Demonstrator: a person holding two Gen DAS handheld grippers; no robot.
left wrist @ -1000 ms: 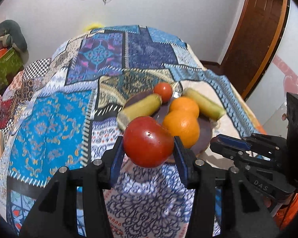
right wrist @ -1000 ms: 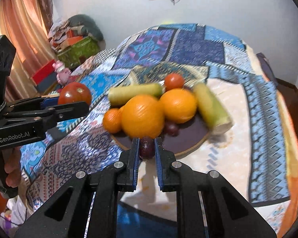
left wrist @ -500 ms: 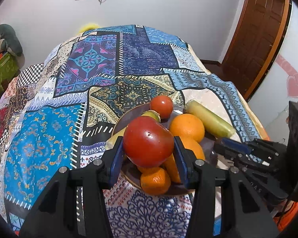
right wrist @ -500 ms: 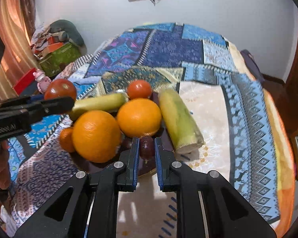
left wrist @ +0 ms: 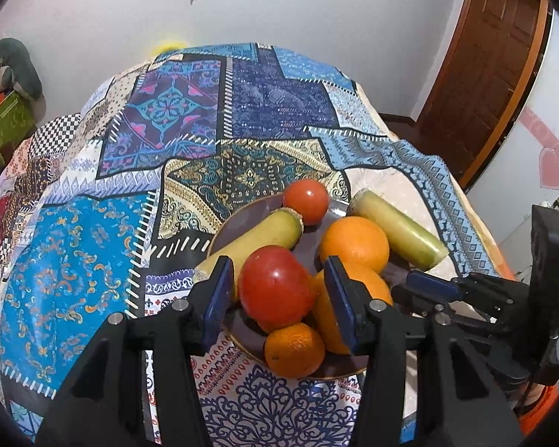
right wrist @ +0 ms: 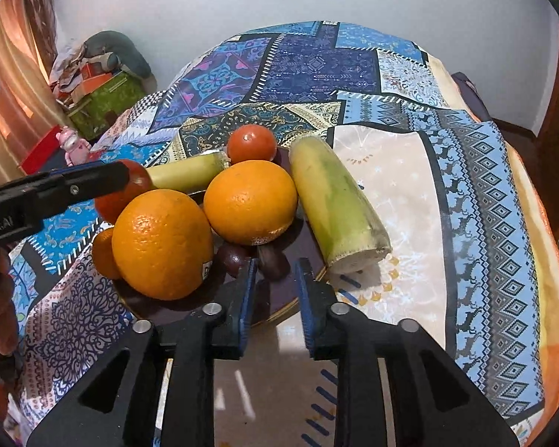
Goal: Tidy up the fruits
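A dark round plate (left wrist: 242,331) on the patterned bedspread holds two big oranges (right wrist: 250,201), a small orange (left wrist: 294,348), a small tomato (left wrist: 305,201), two yellow-green stalks (right wrist: 335,212) and dark plums (right wrist: 272,260). My left gripper (left wrist: 277,294) is open, its pads (left wrist: 216,298) standing clear of a large red tomato (left wrist: 274,287) resting on the fruit pile. My right gripper (right wrist: 274,290) is open at the plate's near rim, and a dark plum lies on the plate just ahead of its fingertips.
The bedspread (left wrist: 190,119) covers a bed with edges falling away on the right. A wooden door (left wrist: 495,59) stands at the right. Boxes and clutter (right wrist: 104,93) and a pink toy (right wrist: 72,145) sit to the left.
My left gripper lowered over the plate and opened, leaving the large tomato on the pile. My right gripper opened and let go of the dark plum onto the plate.
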